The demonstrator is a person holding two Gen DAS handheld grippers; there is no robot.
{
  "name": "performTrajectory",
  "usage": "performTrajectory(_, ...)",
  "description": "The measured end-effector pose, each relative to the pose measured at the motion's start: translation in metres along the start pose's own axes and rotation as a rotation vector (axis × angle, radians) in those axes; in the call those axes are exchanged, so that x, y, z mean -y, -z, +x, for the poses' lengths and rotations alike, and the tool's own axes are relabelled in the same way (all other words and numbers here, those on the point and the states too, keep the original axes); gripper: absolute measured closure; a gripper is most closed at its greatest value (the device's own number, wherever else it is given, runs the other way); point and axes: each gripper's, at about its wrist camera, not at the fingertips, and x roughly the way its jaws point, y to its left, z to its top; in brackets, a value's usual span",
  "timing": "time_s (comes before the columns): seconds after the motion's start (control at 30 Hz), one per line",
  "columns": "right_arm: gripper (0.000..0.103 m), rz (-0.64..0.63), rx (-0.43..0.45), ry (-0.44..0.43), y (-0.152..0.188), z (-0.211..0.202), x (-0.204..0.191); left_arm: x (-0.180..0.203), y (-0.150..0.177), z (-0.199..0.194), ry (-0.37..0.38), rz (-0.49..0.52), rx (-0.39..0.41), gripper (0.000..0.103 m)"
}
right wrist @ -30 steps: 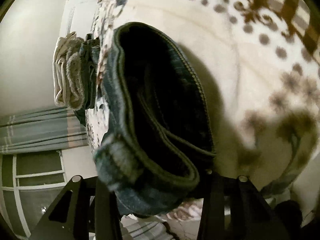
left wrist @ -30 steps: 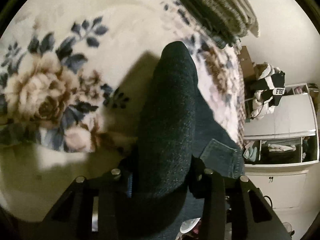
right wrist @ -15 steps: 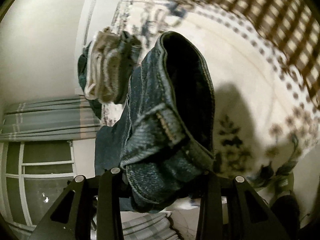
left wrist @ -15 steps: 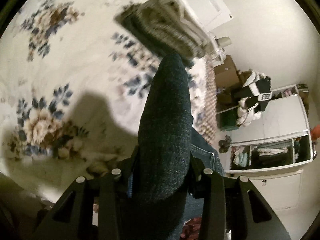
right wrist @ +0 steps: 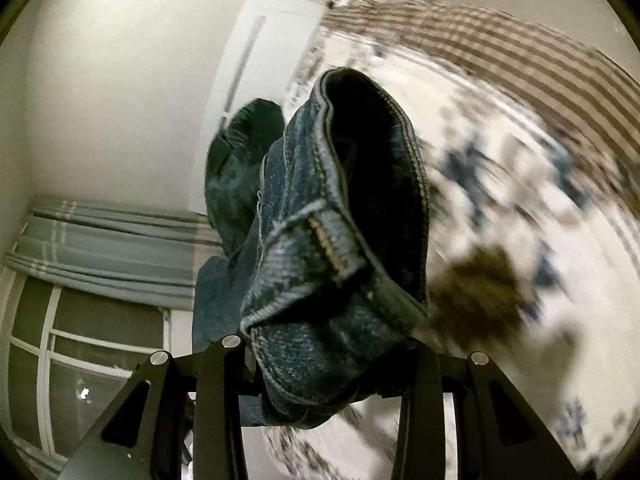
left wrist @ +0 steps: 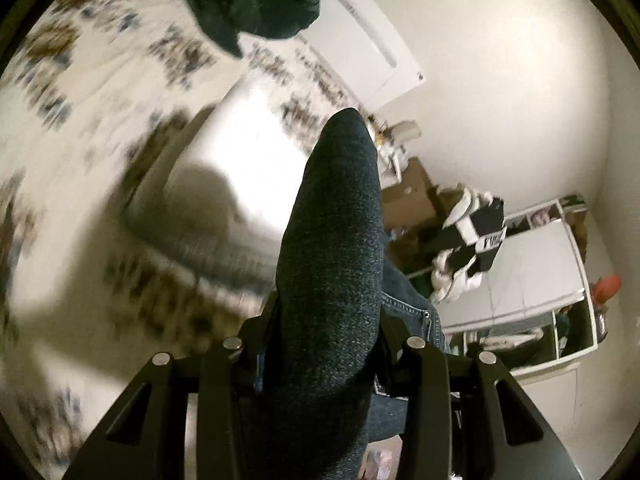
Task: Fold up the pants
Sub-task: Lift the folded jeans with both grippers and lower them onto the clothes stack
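The pants are dark blue jeans. In the left wrist view my left gripper (left wrist: 324,344) is shut on a thick fold of the jeans (left wrist: 332,260), which stands up between the fingers and hides the fingertips. In the right wrist view my right gripper (right wrist: 320,344) is shut on the bunched waistband of the jeans (right wrist: 340,240), with a belt loop and stitched hem showing. Both grippers hold the jeans lifted above the floral bedspread (left wrist: 100,112), which is blurred by motion.
A dark green garment (left wrist: 256,4) lies at the far end of the bed and also shows in the right wrist view (right wrist: 236,152). A folded striped cloth (left wrist: 192,216) lies on the bed below. A white shelf unit (left wrist: 540,300) and a curtained window (right wrist: 80,280) stand beside the bed.
Both grippers have lifted the jeans up and away from the bedspread. The views have swung toward the walls, and the folded cloth stack has slid lower in the left view.
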Motion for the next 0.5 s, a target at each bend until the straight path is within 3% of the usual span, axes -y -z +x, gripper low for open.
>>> performTrajectory(0.13, 0.064, -0.033, -0.006, -0.009, -0.062, 0.084, -0.041, -0.013, -0.086, 0.042, 0.009, 0.010, 0.034, 0.067)
performTrajectory(0.23, 0.064, -0.035, -0.032, -0.003, -0.096, 0.145, -0.049, -0.041, -0.126, 0.073, -0.010, -0.020, 0.037, 0.066)
performTrajectory(0.37, 0.063, -0.038, -0.098, 0.086, -0.116, 0.210, -0.038, -0.084, -0.147, 0.110, -0.096, -0.049, -0.008, 0.066)
performTrajectory(0.5, 0.058, -0.047, -0.126, 0.144, -0.113, 0.221, -0.024, -0.119, -0.146, 0.125, -0.142, -0.060, -0.069, 0.063)
